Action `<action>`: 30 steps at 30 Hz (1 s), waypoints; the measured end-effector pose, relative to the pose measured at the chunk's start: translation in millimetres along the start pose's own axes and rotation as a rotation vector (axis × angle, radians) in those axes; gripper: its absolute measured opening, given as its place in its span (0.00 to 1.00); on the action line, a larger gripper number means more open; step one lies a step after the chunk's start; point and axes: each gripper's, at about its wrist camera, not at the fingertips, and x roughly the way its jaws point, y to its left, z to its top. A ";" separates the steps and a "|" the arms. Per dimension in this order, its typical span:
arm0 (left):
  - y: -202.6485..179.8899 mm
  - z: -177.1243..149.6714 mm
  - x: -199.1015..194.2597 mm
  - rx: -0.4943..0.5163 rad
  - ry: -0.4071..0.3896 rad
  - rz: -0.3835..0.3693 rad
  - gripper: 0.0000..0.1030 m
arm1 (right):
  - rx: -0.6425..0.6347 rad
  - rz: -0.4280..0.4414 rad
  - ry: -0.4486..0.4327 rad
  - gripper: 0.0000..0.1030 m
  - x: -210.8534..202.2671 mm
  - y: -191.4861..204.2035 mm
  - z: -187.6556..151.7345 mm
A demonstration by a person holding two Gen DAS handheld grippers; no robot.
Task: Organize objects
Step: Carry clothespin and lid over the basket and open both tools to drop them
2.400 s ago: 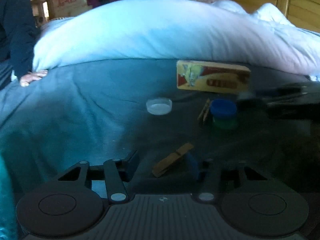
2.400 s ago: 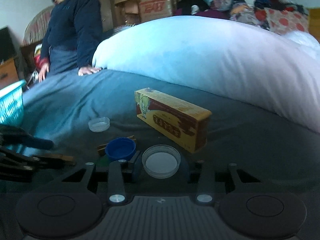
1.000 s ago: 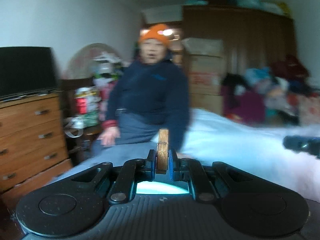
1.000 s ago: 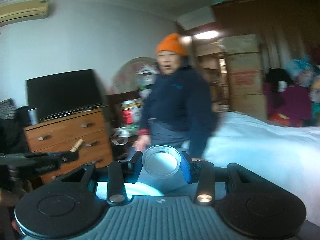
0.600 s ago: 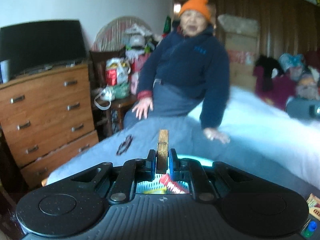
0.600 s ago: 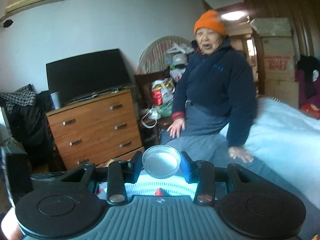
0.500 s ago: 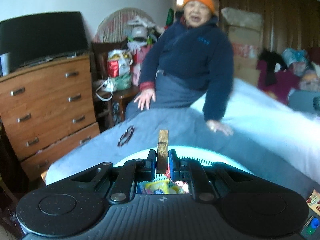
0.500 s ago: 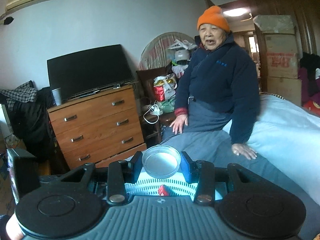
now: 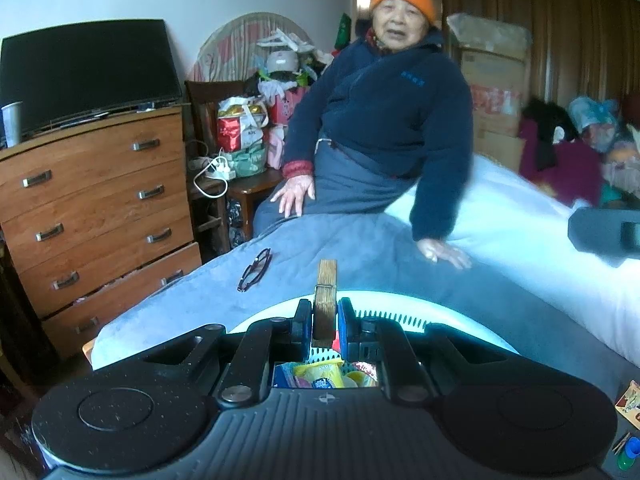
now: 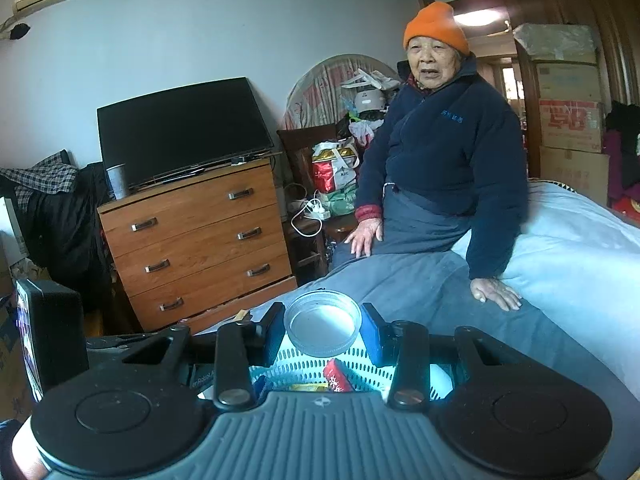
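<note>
left wrist view: left hand-held gripper (image 9: 325, 322) clamped on a wooden clothespin (image 9: 326, 300); pin stands upright between the pads, top end sticking up clear of them; gripped at the lower half so it can't pivot out
basket, left view: light turquoise slotted basket (image 9: 400, 307) sits on the bed directly under the jaws; bright snack packets (image 9: 320, 374) visible inside through the gap; gripper is parked over the opening, my read is for a straight drop
bed, left view: grey blanket (image 9: 360, 248) carries a pair of glasses (image 9: 255, 269) beyond the basket rim, apart from it; a person in a dark jacket sits at the bed edge, one hand (image 9: 444, 254) flat on the blanket, clear of the basket
leftovers, left view: blue cap (image 9: 633, 449) and a printed box corner (image 9: 629, 402) at bottom right, well away from the basket; probably next to collect
right wrist view: right hand-held gripper (image 10: 322, 334) closed on a round clear lid (image 10: 322, 328); pads pinch its rim on opposite sides, lid tilted with open face toward camera; edge grip suits a flat disc
basket, right view: same basket (image 10: 360, 368) below the lid; red wrapper (image 10: 338, 376) inside; lid hangs above the opening, not touching
step: both items held over the basket; judgement: release is next; risk: lid is light, could bounce off the packets, and both grippers crowd one opening
</note>
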 end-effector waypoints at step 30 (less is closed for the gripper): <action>-2.7 -2.8 9.2 0.016 0.014 0.019 0.15 | 0.006 0.013 0.033 0.42 17.3 -6.4 -11.7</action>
